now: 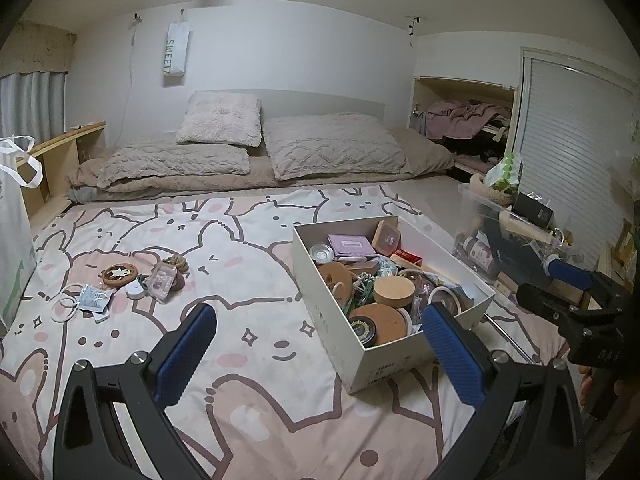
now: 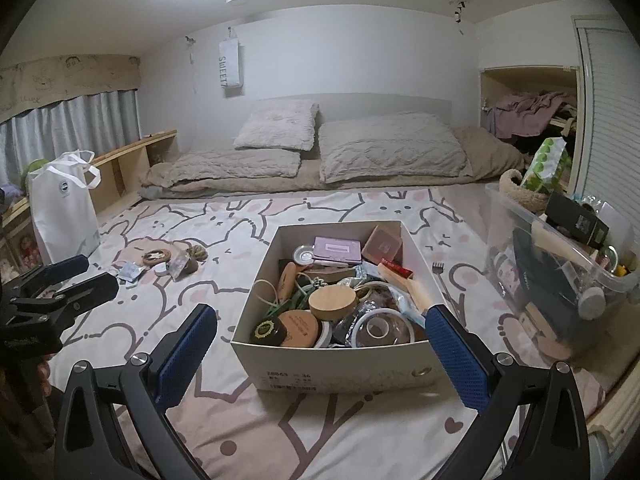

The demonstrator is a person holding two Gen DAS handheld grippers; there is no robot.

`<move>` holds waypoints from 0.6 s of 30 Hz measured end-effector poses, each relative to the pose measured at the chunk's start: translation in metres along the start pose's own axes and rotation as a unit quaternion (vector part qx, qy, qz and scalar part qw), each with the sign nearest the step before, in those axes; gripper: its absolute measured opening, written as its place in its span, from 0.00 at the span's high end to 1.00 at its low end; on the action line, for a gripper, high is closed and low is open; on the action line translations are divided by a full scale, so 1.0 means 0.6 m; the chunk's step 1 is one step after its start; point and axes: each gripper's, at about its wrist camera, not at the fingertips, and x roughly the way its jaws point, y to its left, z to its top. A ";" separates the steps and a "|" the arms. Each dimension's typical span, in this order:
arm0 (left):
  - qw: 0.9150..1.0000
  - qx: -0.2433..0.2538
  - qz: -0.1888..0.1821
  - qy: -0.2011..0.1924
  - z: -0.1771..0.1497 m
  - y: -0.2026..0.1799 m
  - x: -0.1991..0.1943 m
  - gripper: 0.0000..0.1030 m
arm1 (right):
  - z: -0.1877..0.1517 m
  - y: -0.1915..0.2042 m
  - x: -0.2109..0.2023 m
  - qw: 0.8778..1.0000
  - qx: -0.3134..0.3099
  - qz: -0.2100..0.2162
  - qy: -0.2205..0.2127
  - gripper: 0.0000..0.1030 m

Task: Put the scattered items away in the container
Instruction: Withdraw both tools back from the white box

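One white box (image 2: 340,364), two empty spread hand-held grippers, left (image 1: 320,356), right (image 2: 320,356)

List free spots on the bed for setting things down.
Bare blanket between the scattered pile and the box, also in front of the box. Crowded: the box itself, the pile, and the narrow strip between box and clear bin.

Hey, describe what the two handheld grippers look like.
Both match: the left gripper and right gripper have black plastic frames with triangular cutouts, silver bolts at the joints, and two fingers faced with ribbed blue pads. No cables or sleeves show.
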 end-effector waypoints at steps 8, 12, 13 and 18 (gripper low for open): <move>1.000 0.002 0.000 0.000 -0.006 0.001 -0.005 0.00 | -0.005 0.005 -0.004 1.000 0.001 0.004 0.002 0.00; 1.000 0.000 0.000 0.000 -0.006 0.000 -0.004 0.00 | -0.008 0.009 -0.005 1.000 0.002 0.007 0.003 0.00; 1.000 0.000 0.000 0.000 -0.007 0.000 -0.005 0.00 | -0.008 0.010 -0.004 1.000 0.002 0.009 0.004 0.00; 1.000 0.001 0.000 0.000 -0.010 0.001 -0.007 0.00 | -0.011 0.015 -0.002 1.000 0.001 0.010 0.007 0.00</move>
